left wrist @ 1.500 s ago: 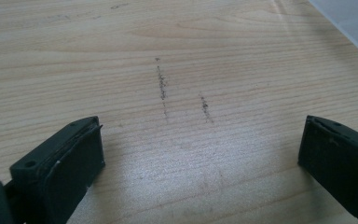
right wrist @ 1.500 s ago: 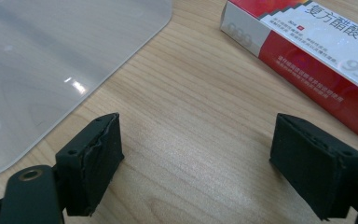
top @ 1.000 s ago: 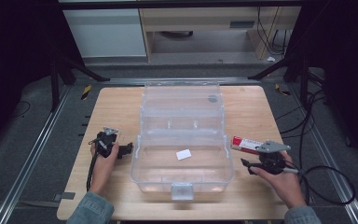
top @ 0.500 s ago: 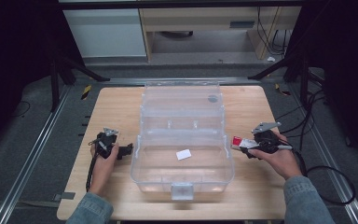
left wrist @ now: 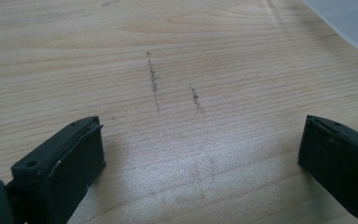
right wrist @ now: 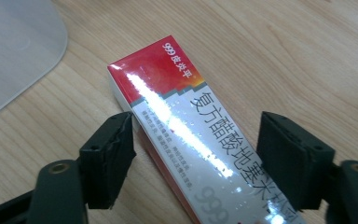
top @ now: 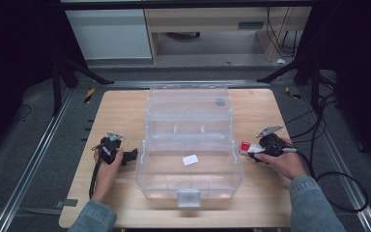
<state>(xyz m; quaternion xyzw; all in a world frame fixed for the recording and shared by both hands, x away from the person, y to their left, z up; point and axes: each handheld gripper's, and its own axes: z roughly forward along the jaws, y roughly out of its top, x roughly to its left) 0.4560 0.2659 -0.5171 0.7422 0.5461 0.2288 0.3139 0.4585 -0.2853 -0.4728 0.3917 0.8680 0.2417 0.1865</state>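
Right gripper [right wrist: 196, 154]: fingers [right wrist: 109, 158] straddle the red-and-white box [right wrist: 186, 135], jaws just closing, left pad near contact, right pad apart.
Box: flat on the tabletop [top: 125, 116], just right of the clear bin [top: 188, 145].
Advice: centre the box between the pads, then squeeze squarely.
Left gripper [top: 112, 151]: fingers wide apart, empty, over bare wood.

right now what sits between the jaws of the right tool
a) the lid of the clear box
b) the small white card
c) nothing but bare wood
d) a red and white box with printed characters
d) In the right gripper view the right tool straddles the red and white box lying on the wooden table; its jaws have just been closing in, with a gap still showing beside the right one.
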